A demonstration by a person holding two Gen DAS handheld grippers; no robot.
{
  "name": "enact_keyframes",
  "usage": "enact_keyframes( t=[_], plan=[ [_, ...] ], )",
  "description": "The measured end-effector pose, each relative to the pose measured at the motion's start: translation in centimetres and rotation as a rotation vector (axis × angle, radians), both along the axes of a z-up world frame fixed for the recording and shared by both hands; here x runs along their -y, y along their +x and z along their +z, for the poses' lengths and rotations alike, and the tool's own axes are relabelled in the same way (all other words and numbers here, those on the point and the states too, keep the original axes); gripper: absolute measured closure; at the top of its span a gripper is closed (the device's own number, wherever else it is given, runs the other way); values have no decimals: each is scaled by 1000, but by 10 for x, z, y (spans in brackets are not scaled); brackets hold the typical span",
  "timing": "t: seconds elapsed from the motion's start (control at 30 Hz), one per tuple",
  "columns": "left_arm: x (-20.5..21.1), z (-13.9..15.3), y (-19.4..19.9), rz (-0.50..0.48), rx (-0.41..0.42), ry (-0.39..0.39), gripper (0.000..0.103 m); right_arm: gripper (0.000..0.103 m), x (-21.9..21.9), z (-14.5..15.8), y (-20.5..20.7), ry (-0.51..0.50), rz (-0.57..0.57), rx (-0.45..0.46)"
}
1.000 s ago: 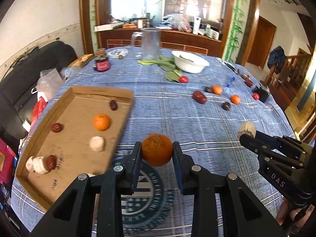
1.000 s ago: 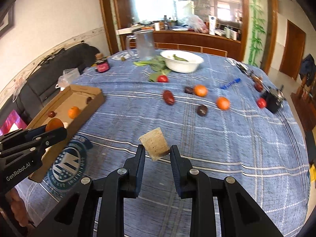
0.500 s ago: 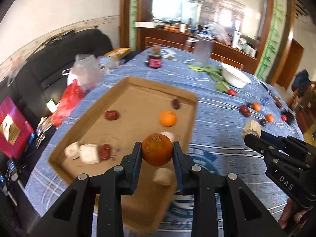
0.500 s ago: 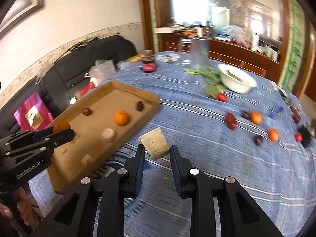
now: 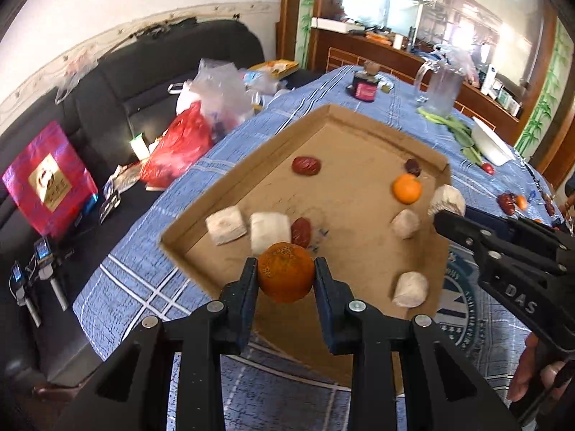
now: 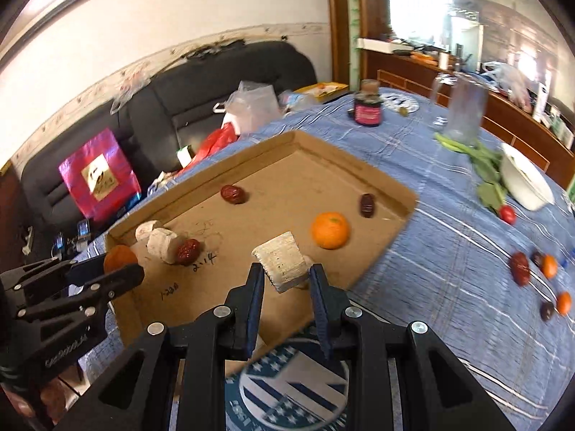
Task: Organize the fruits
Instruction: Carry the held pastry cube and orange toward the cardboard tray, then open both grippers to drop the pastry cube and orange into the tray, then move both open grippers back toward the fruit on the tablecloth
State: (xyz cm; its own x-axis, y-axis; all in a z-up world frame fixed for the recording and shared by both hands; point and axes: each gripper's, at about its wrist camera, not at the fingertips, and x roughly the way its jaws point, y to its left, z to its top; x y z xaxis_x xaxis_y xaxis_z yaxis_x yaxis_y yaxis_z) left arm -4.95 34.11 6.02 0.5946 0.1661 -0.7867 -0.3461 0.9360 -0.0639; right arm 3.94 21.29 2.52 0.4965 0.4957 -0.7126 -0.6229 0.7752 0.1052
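Fruit rides in both hands over the cardboard tray: the left gripper is clamped on an orange above the tray's near corner, and the right gripper pinches a pale chunk above the tray's near edge. Released from this height, the round orange could bounce or roll, knocking the red date and white pieces beside it, or hop the tray's low wall onto the bench.
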Motion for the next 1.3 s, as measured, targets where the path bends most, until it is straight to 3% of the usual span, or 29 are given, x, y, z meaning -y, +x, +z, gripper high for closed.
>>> enact_keyframes(
  t=[0.5,0.67,0.97,1.03,1.3],
  plan=[
    [-7,-25,17,-4,-59,-27,74,74,-56,-34,11,-105,115,-27],
    [-4,-26,19,-13,-53,12,73,74,-62,-36,13,-113,128,-32],
    [1,-26,18,-20,-50,30,62,74,-61,-39,13,-115,121,-50],
    [1,-25,18,-15,-46,36,55,74,-57,-35,11,-115,117,-44],
    [8,-4,9,0,0,84,42,74,-29,-19,-1,-108,72,-2]
  ],
)
